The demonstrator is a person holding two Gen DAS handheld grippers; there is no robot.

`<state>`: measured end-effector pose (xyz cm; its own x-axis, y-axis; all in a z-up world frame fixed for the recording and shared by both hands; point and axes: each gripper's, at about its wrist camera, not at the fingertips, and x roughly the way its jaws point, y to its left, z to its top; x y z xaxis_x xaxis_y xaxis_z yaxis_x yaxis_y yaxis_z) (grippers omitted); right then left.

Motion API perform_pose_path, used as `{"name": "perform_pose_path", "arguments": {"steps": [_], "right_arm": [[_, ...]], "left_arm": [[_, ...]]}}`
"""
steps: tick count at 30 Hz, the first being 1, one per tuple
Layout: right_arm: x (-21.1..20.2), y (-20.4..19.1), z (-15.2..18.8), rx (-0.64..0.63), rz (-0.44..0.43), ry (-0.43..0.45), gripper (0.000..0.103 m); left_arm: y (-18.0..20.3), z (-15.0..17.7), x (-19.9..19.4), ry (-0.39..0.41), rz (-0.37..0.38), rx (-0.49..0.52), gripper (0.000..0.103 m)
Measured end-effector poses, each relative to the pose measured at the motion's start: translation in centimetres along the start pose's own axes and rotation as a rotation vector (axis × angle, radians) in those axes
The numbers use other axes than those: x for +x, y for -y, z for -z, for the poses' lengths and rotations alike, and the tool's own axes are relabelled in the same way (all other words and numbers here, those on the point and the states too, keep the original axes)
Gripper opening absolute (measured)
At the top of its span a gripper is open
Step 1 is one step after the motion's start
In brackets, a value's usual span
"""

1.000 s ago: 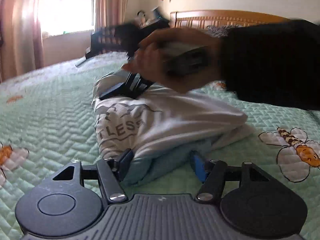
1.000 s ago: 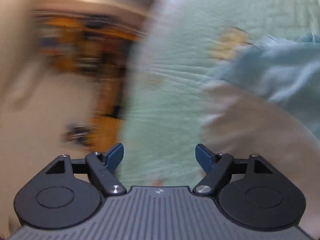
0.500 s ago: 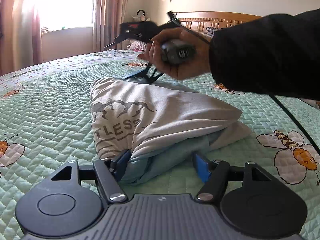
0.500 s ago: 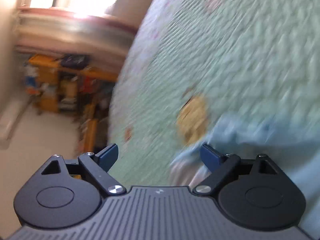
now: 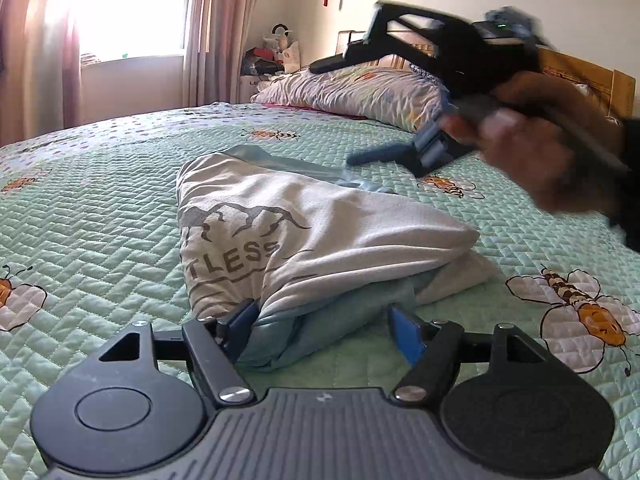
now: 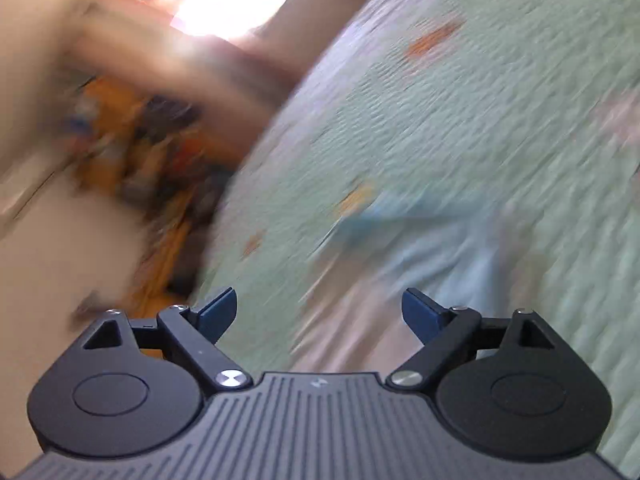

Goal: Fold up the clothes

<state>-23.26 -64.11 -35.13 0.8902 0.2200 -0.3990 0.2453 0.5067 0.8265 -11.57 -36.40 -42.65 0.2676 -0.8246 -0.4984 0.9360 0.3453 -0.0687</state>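
The folded shirt (image 5: 304, 240), white over a pale blue layer with a grey mountain print and the letters "TLESS", lies as a compact bundle on the green quilted bedspread (image 5: 100, 208), directly ahead of the left gripper (image 5: 324, 324). Its nearest blue edge sits between that gripper's blue pads, the left pad against the cloth and the right pad standing clear of it; the jaws are opening, so the hold on that edge looks to be letting go rather than taking hold. Judging by the shape, the main folds are done: the sides are tucked in and the bundle is doubled over, with only a blue strip poking out at the far end and a white flap spilling out to the right of the near edge. What seems left is minor: a tidy of those loose edges, and then setting the bundle aside or taking up another garment, though none other shows here. Farther off, up and to the right of the bundle, the person's hand (image 5: 540, 160) carries the right gripper (image 5: 340, 112) well above the bed, apart from the cloth. Its own view is badly blurred, but the right gripper (image 6: 318, 312) shows its jaws spread wide with nothing between them, the garment lying below and ahead. Beyond are a pillow (image 5: 360, 92) and the wooden headboard (image 5: 580, 68).
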Motion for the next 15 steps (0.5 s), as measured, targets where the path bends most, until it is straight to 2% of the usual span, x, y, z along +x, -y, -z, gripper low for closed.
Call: {"name": "perform_pose_path", "arguments": {"steps": [2, 3, 4, 5, 8, 10, 13, 15], "right_arm": [[0.2, 0.0, 2.9, -0.038, 0.022, -0.141, 0.09], [-0.4, 0.5, 4.4, -0.057, 0.066, -0.188, 0.089], [-1.4, 1.3, 5.5, -0.074, 0.084, -0.196, 0.086], [-2.7, 1.8, 6.1, -0.075, 0.069, -0.181, 0.082], [-6.1, 1.0, 6.1, -0.034, 0.103, -0.099, 0.083], [-7.3, -1.0, 6.3, -0.133, 0.117, -0.037, 0.086], [-4.5, -3.2, 6.3, -0.215, 0.016, -0.021, 0.09], [-1.2, -2.9, 6.4, -0.152, -0.071, -0.043, 0.091]], "left_arm": [[0.1, -0.1, -0.1, -0.007, -0.002, 0.005, 0.075], [0.2, -0.1, -0.2, -0.01, -0.002, 0.009, 0.075], [0.3, -0.1, -0.5, -0.009, 0.0, 0.016, 0.075], [0.4, 0.0, -0.8, -0.006, 0.0, 0.023, 0.076], [0.5, 0.1, -2.8, 0.038, 0.003, 0.021, 0.076], [0.3, -0.1, -4.0, 0.059, 0.006, 0.005, 0.077], [0.4, -0.1, -4.7, 0.038, -0.008, 0.01, 0.08], [0.4, 0.2, -5.2, 0.017, -0.025, -0.004, 0.08]]}}
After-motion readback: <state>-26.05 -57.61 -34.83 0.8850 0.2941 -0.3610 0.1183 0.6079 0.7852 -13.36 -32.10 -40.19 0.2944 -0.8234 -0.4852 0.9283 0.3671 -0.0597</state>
